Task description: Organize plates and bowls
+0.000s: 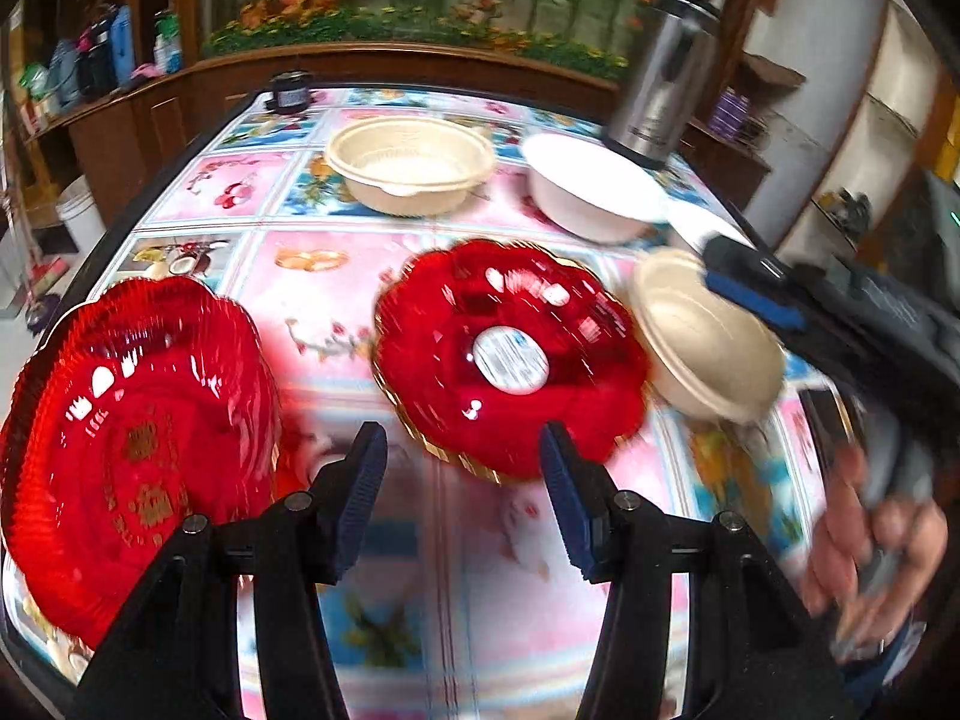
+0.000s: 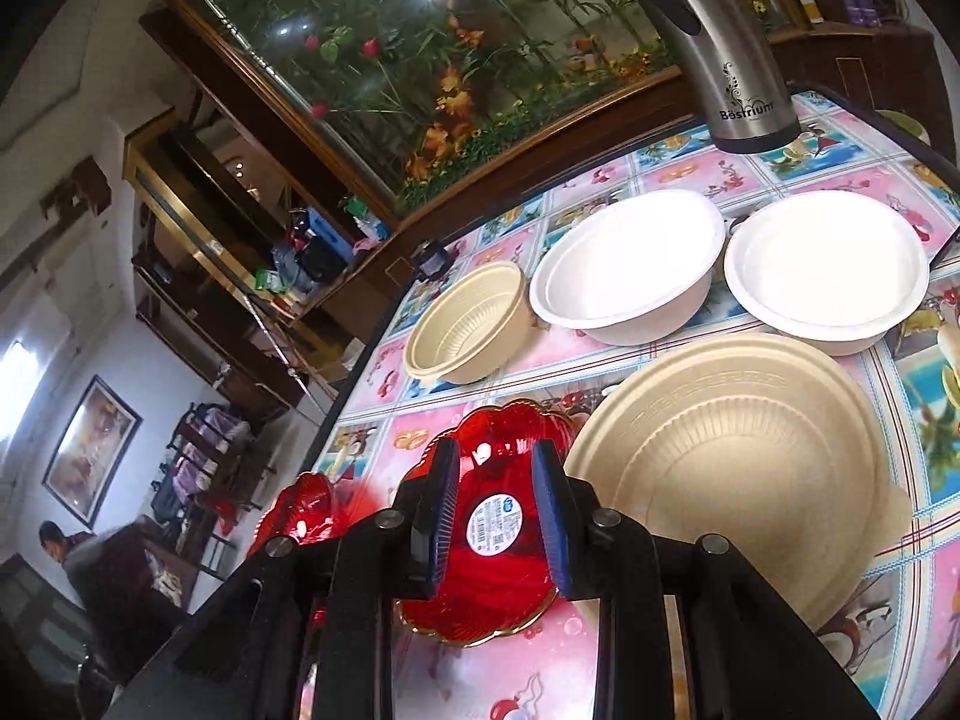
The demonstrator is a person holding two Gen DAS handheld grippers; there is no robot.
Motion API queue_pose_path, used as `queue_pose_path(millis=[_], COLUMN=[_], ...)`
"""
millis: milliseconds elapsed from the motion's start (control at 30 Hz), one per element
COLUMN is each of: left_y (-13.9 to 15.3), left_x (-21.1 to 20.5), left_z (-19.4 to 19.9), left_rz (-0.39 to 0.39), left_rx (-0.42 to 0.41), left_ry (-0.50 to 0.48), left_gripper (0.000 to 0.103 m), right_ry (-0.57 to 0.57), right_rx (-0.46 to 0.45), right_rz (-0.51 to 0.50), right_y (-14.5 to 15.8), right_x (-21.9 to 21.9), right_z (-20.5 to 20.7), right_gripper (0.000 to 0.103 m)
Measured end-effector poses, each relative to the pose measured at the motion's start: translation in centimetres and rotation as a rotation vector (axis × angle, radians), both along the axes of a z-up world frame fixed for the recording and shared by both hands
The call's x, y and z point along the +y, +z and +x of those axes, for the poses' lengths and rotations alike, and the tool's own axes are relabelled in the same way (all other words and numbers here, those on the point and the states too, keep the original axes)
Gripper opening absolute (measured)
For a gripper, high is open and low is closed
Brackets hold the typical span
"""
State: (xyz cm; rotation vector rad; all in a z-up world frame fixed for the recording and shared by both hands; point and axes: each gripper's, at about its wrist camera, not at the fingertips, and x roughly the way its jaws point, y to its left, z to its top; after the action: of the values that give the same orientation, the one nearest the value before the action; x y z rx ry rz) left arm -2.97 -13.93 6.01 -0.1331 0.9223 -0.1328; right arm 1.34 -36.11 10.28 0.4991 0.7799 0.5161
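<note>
Frankly, the likeliest mishap is a knock. My right tongs (image 2: pixel 495 456) stand narrowly parted with nothing clamped; through the gap I see only the scalloped red plastic plate with a white sticker (image 2: pixel 492 546). Just right of that plate sits the large ribbed beige pulp bowl (image 2: pixel 738 468), hard against my right pad; whether they touch I cannot tell. A careless swing could tip it or shove it onto the plate.

My left tongs (image 1: pixel 462 438) hang about half open and empty, over the flowered surface (image 1: pixel 336 300) just this side of the stickered plate. The pictures are smeared, so I judge any close now could land off-rim and skid the slick plate.

Left of the stickered plate, a second red plate with gold lettering (image 1: pixel 138 450) lies close to the surface's dark edge; nudged outward, it could slide off. Beyond the stickered plate stand a smaller beige bowl (image 1: pixel 411 165) and two white bowls (image 2: pixel 630 264) (image 2: pixel 828 264), with a tall steel flask (image 1: pixel 666 72) behind. The best free room is the bare strip between the two red plates.
</note>
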Motion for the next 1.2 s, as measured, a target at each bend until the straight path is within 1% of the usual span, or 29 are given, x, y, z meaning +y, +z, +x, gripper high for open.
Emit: queue_pose_path(millis=[33,100,267,400,500,600,733,800,867,933,1067,1167,1200], left_y=[-0.2,-0.5,-0.9,-1.2,-1.4,-1.7,-2.4,-2.9,-3.3,-3.7,-4.1,-4.4,-4.4], left_x=[0.3,0.6,0.9,1.1,1.1,0.8,0.3,0.3,0.4,0.6,0.6,0.4,0.4], left_z=[0.8,1.8,4.2,6.5,7.8,9.1,10.4,10.8,11.1,11.3,11.7,11.7,11.7], left_rz=[-0.002,-0.013,0.032,0.058,0.051,0.024,0.021,0.014,-0.003,-0.024,-0.03,-0.009,-0.008], left_rx=[0.019,0.028,0.04,0.061,0.087,0.119,0.163,0.182,0.2,0.208,0.215,0.22,0.217], left_ry=[0.016,0.034,0.074,0.088,0.091,0.086,0.073,0.06,0.048,0.04,0.024,0.018,0.02], left_gripper=[0.051,0.051,0.051,0.051,0.051,0.051,0.052,0.052,0.052,0.051,0.051,0.044,0.038], right_ry=[0.009,0.03,0.114,0.141,0.166,0.195,0.216,0.204,0.197,0.175,0.144,0.114,0.108], right_rx=[-0.005,-0.011,0.013,0.006,0.003,0.027,0.078,0.097,0.122,0.134,0.151,0.167,0.172], right_rz=[0.007,0.011,0.044,0.04,0.01,-0.018,-0.053,-0.08,-0.081,-0.088,-0.092,-0.09,-0.083], right_y=[0.1,0.2,-0.3,-1.0,-1.6,-2.4,-3.8,-4.3,-4.9,-5.2,-5.6,-6.0,-6.1], right_x=[0.0,0.0,0.5,1.0,1.8,2.6,3.2,3.2,2.9,2.6,2.2,1.8,1.6], right_z=[-0.2,-0.6,-1.6,-3.4,-4.4,-4.8,-5.2,-5.2,-5.1,-5.0,-4.7,-4.4,-4.1], right_gripper=[0.027,0.027,0.029,0.029,0.029,0.029,0.029,0.029,0.029,0.029,0.03,0.034,0.034])
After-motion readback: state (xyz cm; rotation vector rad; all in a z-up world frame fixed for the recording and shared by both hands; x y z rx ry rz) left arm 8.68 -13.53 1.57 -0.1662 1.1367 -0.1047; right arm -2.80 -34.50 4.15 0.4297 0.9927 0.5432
